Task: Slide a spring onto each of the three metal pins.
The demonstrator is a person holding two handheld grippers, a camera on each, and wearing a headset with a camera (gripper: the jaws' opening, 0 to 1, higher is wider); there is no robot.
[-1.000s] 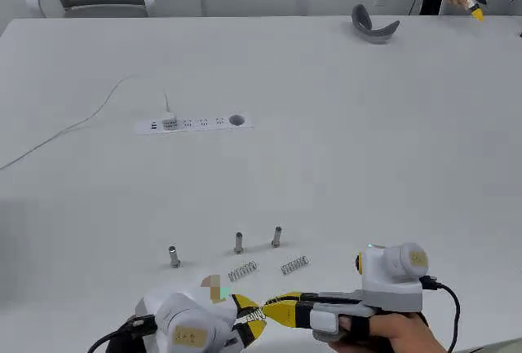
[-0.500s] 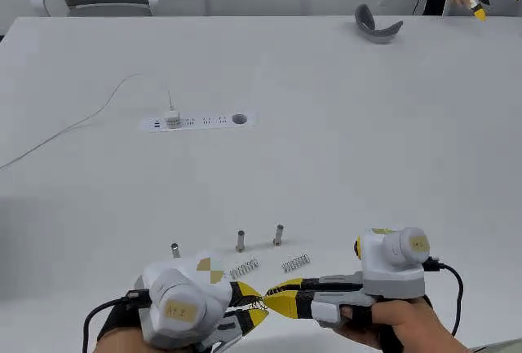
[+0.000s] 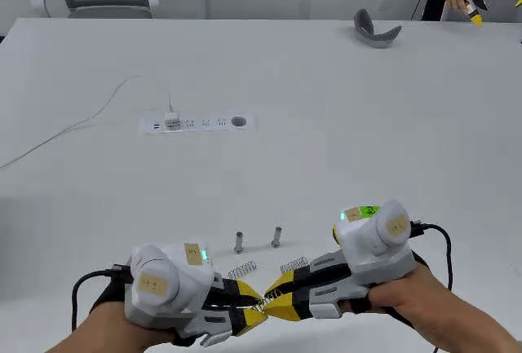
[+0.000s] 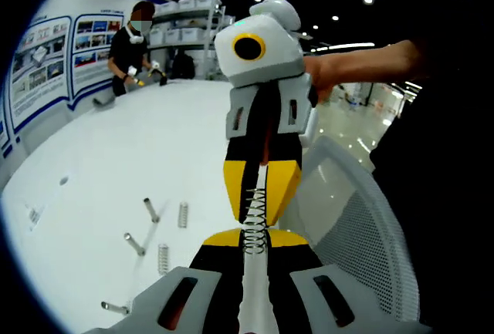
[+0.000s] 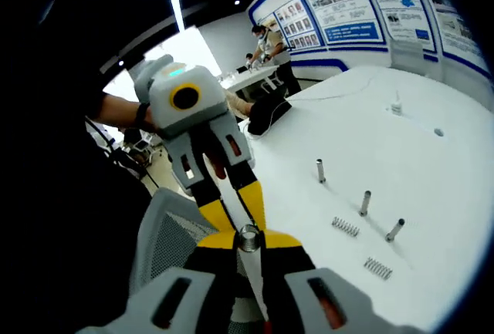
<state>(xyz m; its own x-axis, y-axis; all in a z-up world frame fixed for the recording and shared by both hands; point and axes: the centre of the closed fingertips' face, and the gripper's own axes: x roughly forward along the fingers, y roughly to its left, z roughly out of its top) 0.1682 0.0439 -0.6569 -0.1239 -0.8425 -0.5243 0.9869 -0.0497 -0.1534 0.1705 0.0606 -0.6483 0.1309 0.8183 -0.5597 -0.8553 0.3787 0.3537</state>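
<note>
A broad white surface [image 3: 342, 108] carries a white power strip [image 3: 204, 123], three short metal pins [image 4: 133, 244] and two loose coiled springs [image 3: 242, 271] lying just beside them. At its near edge the left gripper [image 3: 253, 315] and right gripper [image 3: 273, 304] meet tip to tip, both pairs of jaws clenched on a thin silver spring [image 4: 254, 217].

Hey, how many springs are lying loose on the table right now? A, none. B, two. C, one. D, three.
B: two springs lie on the table by the pins, while a third spring is pinched between the tips of the left hand-held gripper and the right hand-held gripper.
</note>
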